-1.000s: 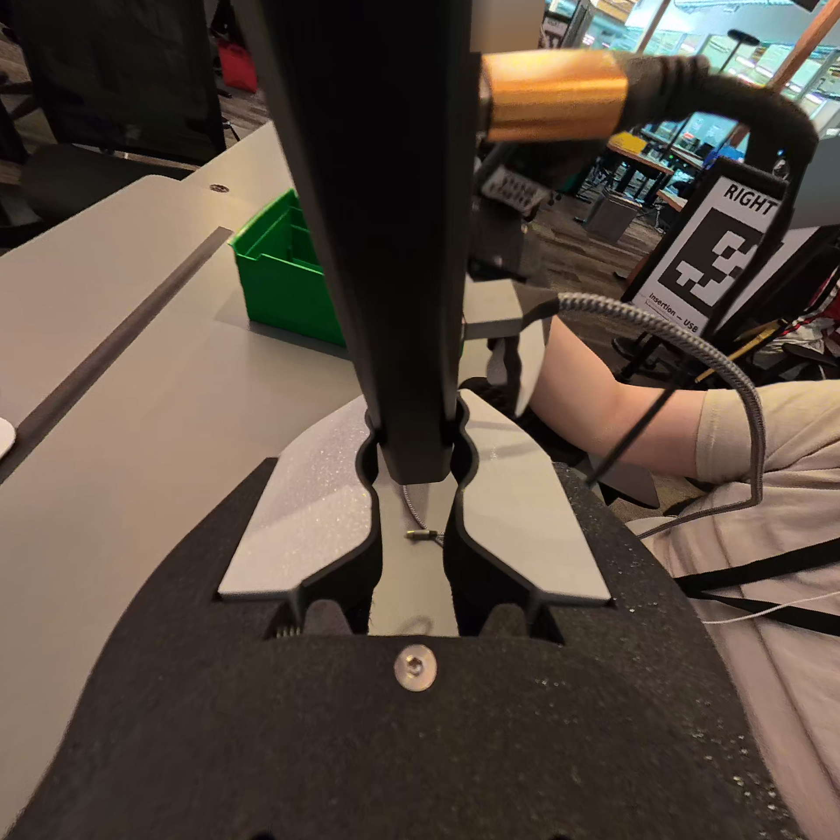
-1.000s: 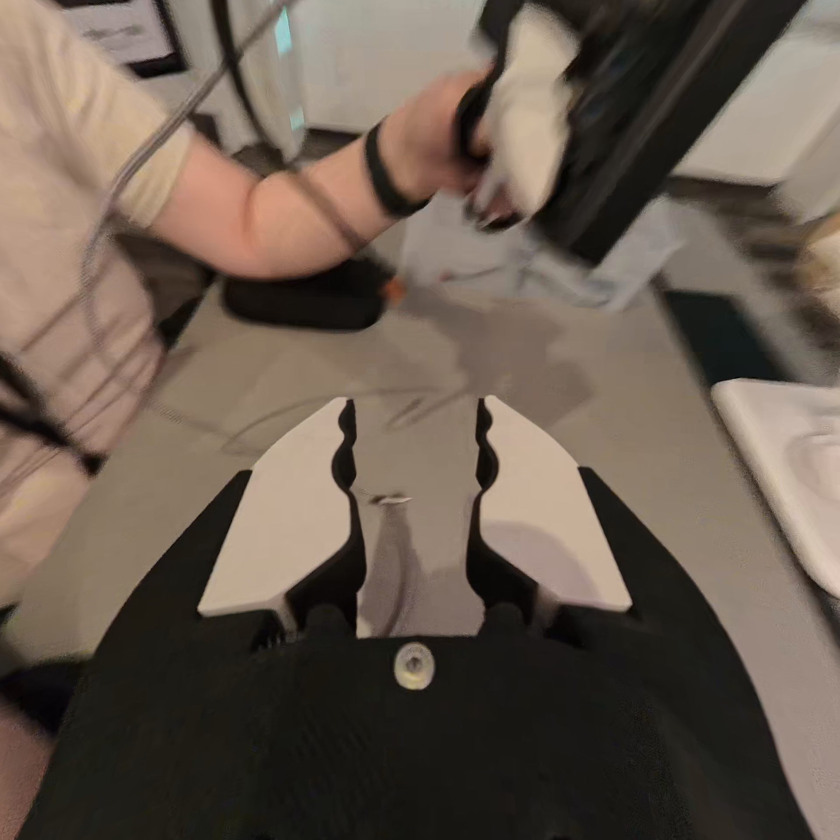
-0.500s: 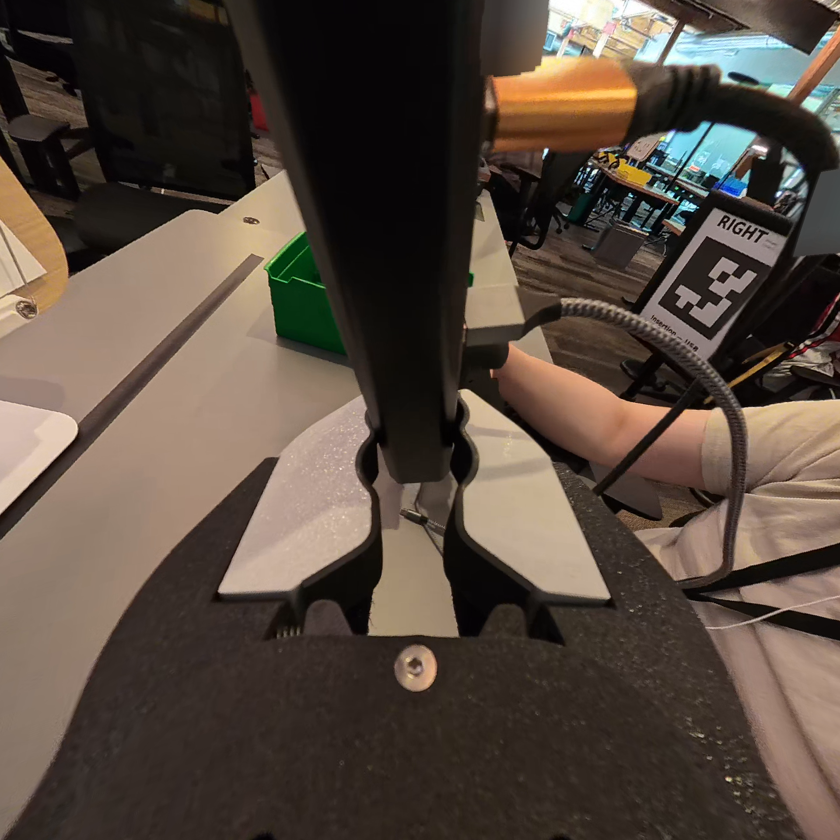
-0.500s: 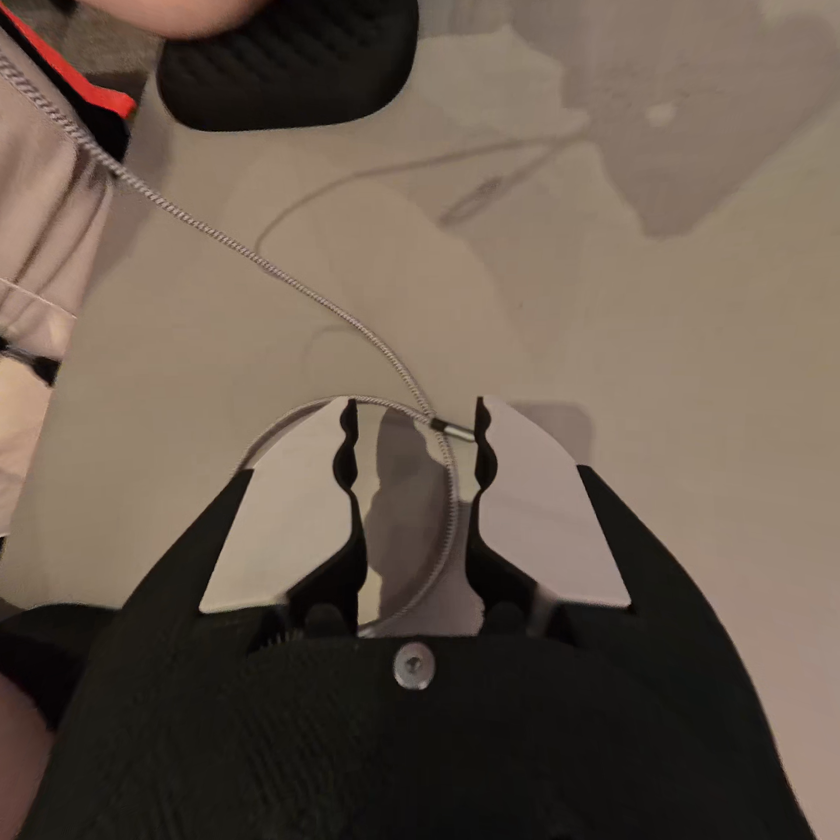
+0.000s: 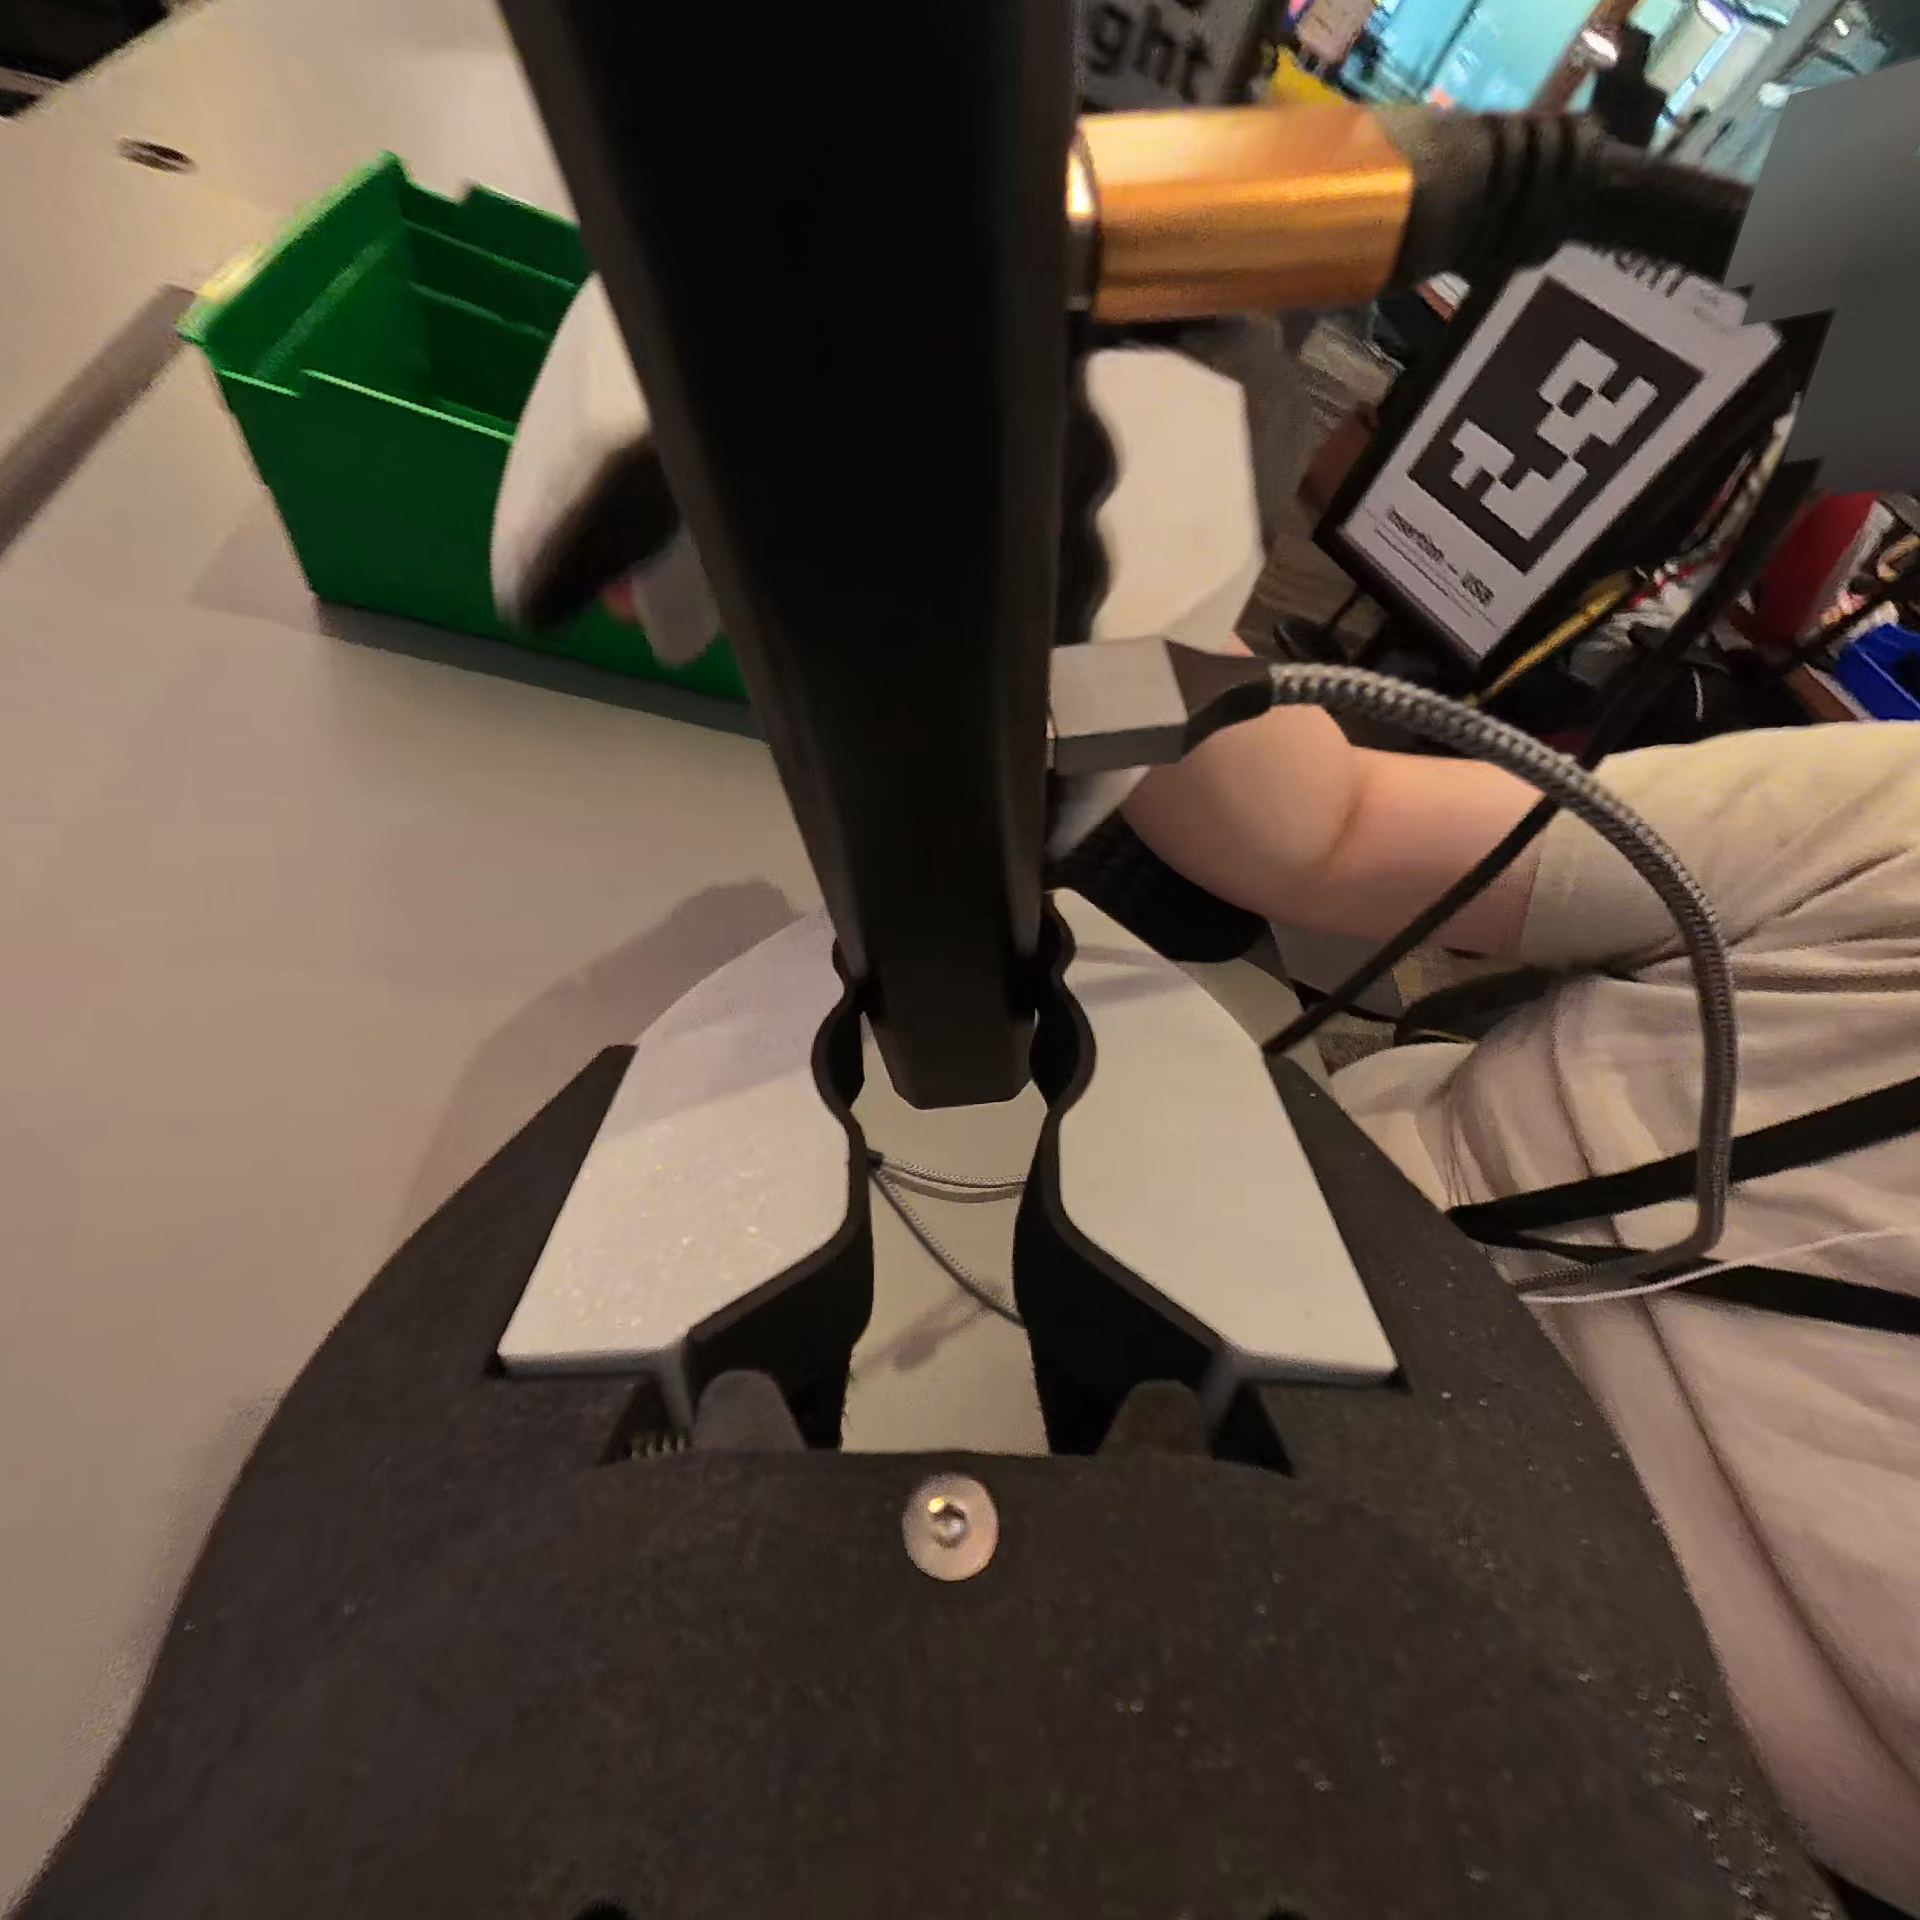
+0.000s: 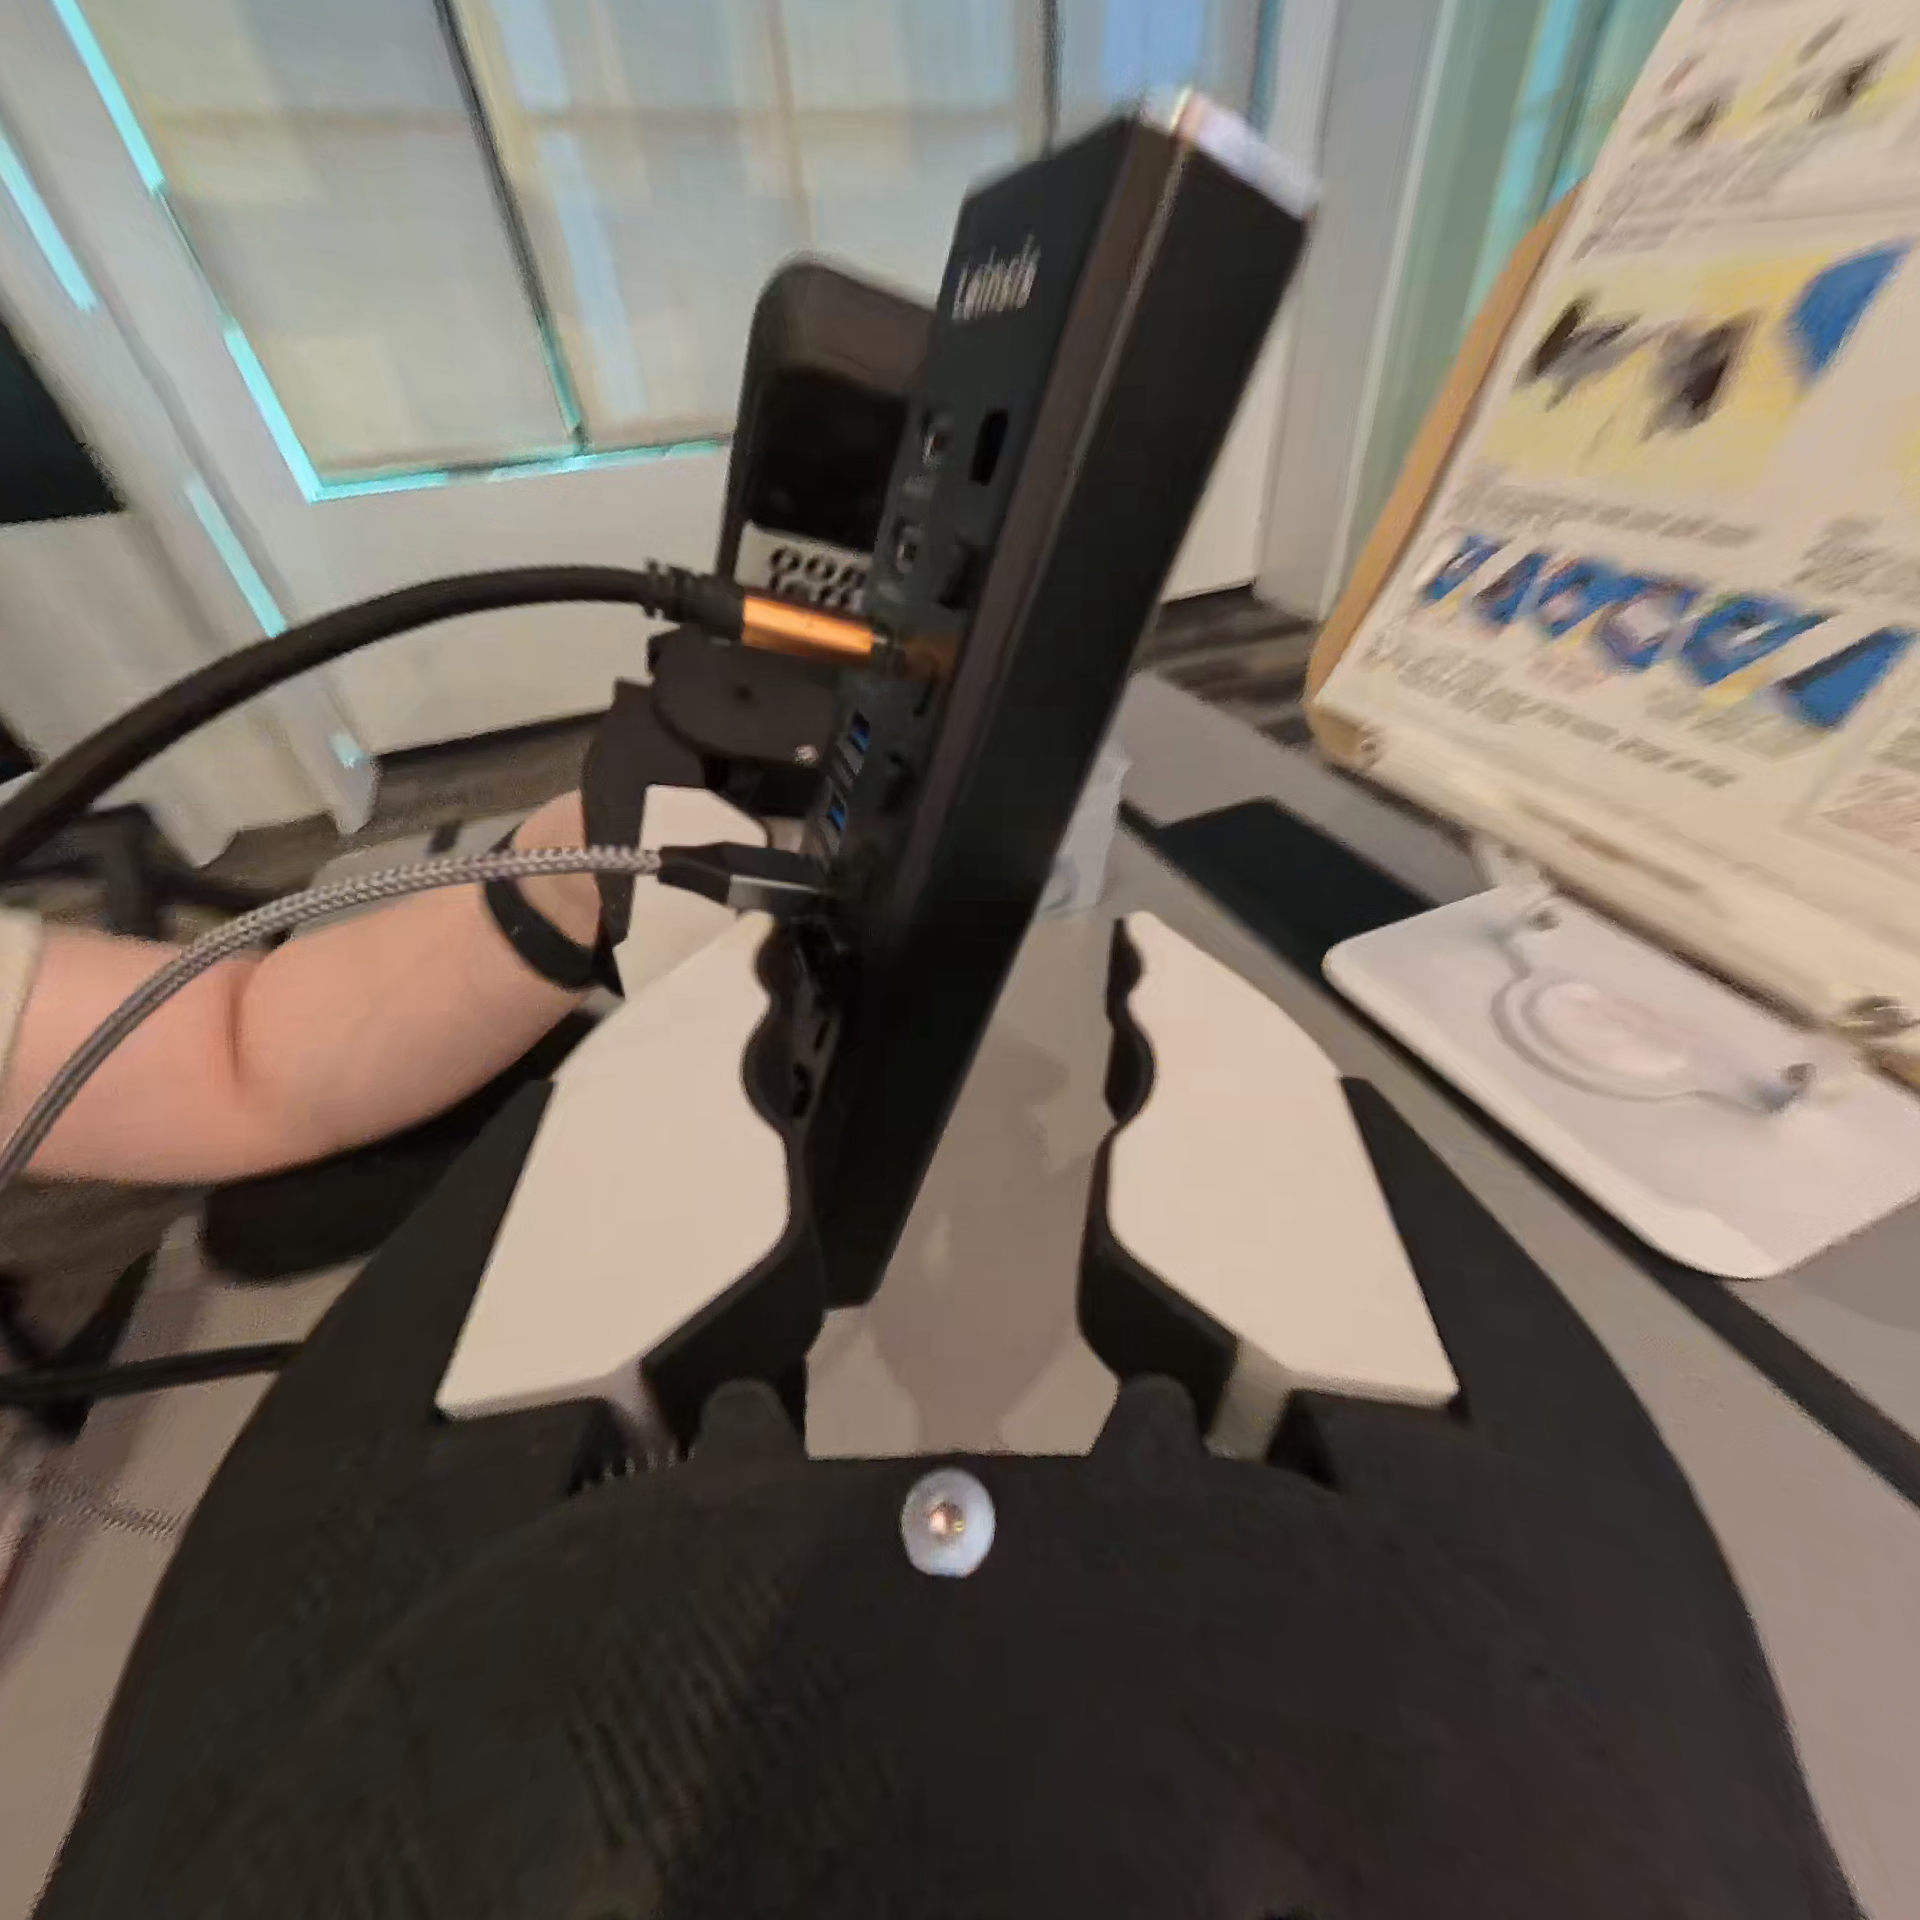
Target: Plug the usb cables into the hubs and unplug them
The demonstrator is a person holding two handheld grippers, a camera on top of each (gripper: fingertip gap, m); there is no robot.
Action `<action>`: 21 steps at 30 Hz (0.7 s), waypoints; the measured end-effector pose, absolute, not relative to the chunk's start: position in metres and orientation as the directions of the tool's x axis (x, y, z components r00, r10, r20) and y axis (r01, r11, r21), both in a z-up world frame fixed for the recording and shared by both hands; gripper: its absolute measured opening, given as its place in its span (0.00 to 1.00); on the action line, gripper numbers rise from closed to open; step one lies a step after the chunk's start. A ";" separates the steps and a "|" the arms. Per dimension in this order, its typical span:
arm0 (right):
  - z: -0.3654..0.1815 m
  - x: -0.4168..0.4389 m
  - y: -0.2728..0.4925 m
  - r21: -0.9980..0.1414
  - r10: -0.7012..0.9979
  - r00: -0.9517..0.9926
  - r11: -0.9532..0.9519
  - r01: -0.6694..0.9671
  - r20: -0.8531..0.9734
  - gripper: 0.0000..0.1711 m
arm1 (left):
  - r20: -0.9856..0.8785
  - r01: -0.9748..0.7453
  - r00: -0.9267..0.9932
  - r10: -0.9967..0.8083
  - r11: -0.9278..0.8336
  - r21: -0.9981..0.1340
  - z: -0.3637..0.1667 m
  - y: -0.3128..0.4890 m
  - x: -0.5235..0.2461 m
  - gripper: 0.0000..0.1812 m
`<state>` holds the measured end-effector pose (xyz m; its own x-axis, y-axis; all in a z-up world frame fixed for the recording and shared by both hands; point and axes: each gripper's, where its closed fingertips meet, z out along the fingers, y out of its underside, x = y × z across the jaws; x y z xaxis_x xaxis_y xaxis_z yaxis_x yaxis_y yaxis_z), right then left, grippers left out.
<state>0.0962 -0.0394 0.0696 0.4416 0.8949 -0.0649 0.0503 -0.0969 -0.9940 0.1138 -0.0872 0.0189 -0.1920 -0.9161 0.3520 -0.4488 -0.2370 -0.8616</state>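
Observation:
My left gripper is shut on the lower end of a black hub and holds it upright above the table. A copper-coloured plug on a black cable and a grey plug on a braided cable sit in the hub's side. In the right wrist view the hub stands between the open fingers of my right gripper, its port side close to the left finger. The copper-coloured plug and grey plug show there too. A thin cable lies on the table under the hub.
A green bin stands on the grey table behind the hub. A marker sign stands to the right. A white stand base holding a printed board is at the right. The person's forearm reaches in from the left.
My right gripper has swung up from facing the table and thin cable to facing the hub, which now sits between its open fingers. My left gripper has kept its hold on the hub.

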 end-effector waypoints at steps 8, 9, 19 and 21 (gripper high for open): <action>0.083 0.129 -0.043 -0.987 0.901 0.418 -0.151 0.057 -0.114 0.17 | 0.314 -0.273 -0.108 -0.943 -0.276 -0.922 0.043 -0.060 0.107 0.26; 0.084 0.138 -0.045 -0.988 0.902 0.421 -0.137 0.075 -0.093 0.17 | 0.336 -0.265 -0.064 -0.940 -0.308 -0.914 0.046 -0.051 0.098 0.28; 0.091 0.190 -0.094 -0.970 0.942 0.287 0.113 0.216 0.174 0.17 | 0.426 -0.763 0.014 -0.904 -0.285 -0.580 -0.065 -0.107 0.126 0.20; 0.087 0.197 -0.095 -0.960 0.933 0.302 0.122 0.252 0.198 0.17 | 0.467 -0.841 0.099 -0.878 -0.325 -0.433 -0.101 -0.119 0.138 0.21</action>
<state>0.1970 -0.0949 0.0873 0.3018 0.9327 0.1976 0.2517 0.1220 -0.9601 0.1378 -0.1190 -0.1006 0.0989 -0.8785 0.4674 -0.8405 -0.3252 -0.4333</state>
